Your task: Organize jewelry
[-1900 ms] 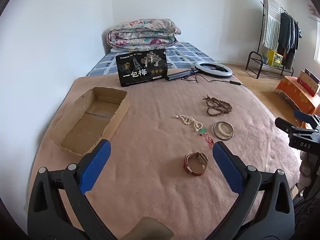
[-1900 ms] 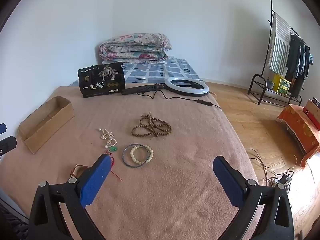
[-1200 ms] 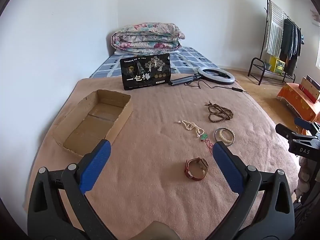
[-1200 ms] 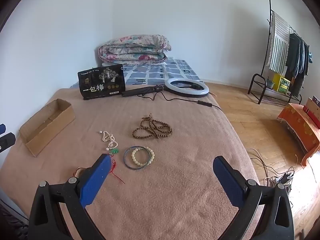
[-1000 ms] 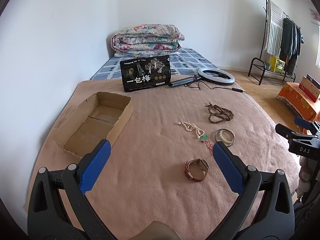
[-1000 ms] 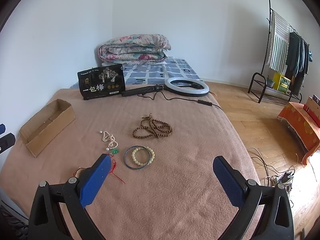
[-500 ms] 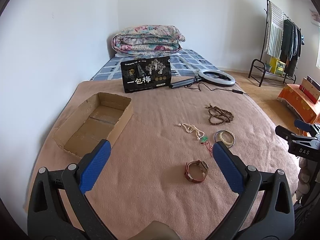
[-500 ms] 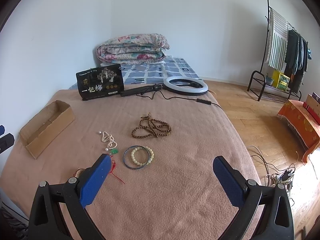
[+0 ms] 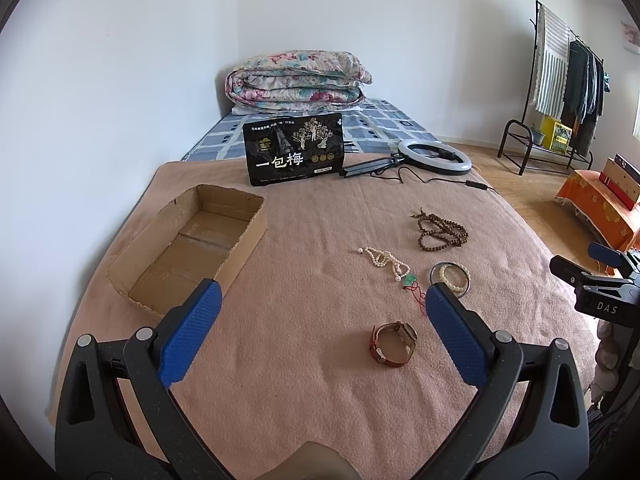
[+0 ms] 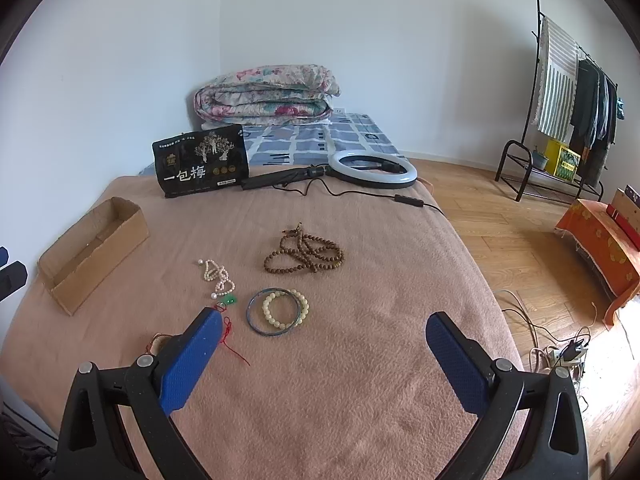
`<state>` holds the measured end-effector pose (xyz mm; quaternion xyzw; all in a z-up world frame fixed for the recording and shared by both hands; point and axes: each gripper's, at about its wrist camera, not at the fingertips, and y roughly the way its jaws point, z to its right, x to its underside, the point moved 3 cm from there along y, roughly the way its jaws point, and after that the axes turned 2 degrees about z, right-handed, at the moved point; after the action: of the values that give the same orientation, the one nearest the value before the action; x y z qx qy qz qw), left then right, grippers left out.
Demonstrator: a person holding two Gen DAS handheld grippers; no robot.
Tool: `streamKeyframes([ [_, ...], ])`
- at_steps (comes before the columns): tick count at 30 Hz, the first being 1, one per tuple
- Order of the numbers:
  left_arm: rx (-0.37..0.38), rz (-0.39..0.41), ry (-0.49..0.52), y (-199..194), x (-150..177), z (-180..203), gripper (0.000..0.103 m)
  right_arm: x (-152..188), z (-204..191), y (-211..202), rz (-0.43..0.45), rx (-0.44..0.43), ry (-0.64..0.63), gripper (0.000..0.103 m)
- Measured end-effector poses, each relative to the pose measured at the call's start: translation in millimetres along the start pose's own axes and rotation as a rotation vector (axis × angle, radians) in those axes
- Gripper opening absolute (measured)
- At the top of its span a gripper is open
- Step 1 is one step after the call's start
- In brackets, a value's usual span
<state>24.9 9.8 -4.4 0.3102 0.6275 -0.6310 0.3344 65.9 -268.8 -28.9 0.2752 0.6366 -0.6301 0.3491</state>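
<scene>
Pink blanket (image 9: 304, 240) carries all the jewelry: watch (image 9: 393, 344), pearl necklace (image 9: 386, 261), wooden beads (image 10: 304, 255), bracelets (image 10: 279, 311). Cardboard box (image 9: 192, 248) sits well apart on the left. Left gripper (image 9: 320, 300) and right gripper (image 10: 324, 320) both spread wide, holding nothing.

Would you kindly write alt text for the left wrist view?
An open blue-padded left gripper hovers over a pink blanket, with a brown-strapped wristwatch nearest. Beyond lie a pearl necklace, brown wooden bead strand and pale bead bracelet; an empty cardboard box sits left.
</scene>
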Motion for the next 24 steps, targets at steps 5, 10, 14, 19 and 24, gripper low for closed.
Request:
streamKeyframes([
  [5,0.002,0.000,0.000,0.5,1.3,-0.4,0.103,0.7,-0.9,0.2,-0.002,0.000,-0.001,0.103],
  [10,0.003,0.000,-0.001,-0.4,0.2,-0.4,0.103,4.0,-2.1,0.5,-0.005,-0.001,-0.003,0.103],
  [14,0.003,0.000,-0.001,-0.4,0.3,-0.5,0.103,3.6,-1.9,0.8,-0.006,-0.001,-0.002,0.103],
  [19,0.003,0.000,-0.001,-0.5,0.7,-0.5,0.103,5.1,-3.2,2.2,-0.017,-0.004,-0.004,0.103],
  [24,0.003,0.000,-0.001,-0.9,1.0,-0.5,0.103,5.0,-4.1,2.7,-0.024,-0.007,-0.004,0.103],
])
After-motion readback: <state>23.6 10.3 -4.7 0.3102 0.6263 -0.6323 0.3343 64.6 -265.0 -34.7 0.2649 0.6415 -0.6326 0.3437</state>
